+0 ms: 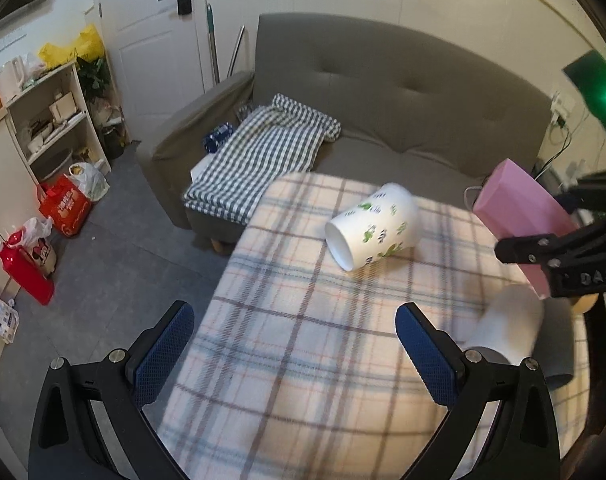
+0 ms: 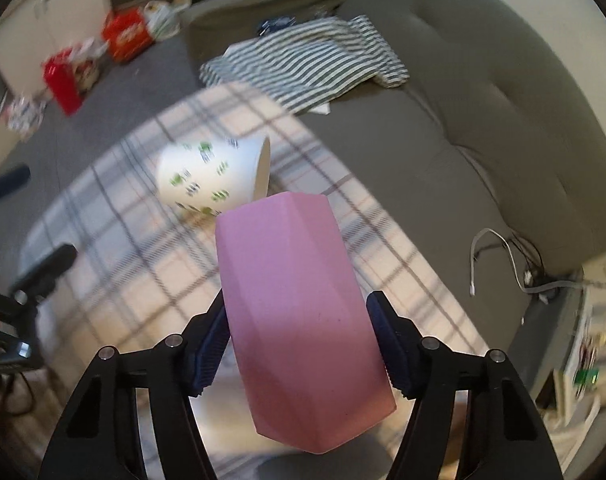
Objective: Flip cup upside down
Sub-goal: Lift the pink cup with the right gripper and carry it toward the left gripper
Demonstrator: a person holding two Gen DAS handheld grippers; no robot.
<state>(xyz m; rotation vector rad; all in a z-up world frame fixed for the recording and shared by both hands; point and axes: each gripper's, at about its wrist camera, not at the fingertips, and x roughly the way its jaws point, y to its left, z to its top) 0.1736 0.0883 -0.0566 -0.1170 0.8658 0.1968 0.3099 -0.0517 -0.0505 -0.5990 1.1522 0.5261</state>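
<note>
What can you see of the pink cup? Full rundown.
The pink cup is matte, faceted with flat panels, and looks like ceramic or plastic. It is lifted off the plaid tablecloth, held between the blue pads of the right tongs, which grip its sides. It points away from the right wrist camera, closed end forward, toward the white patterned cup lying on its side. Its opening is not visible. In the left view it tilts.

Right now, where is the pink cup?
The pink cup sits between the right tool's fingers, above the plaid table, near the white patterned cup lying sideways.
</note>
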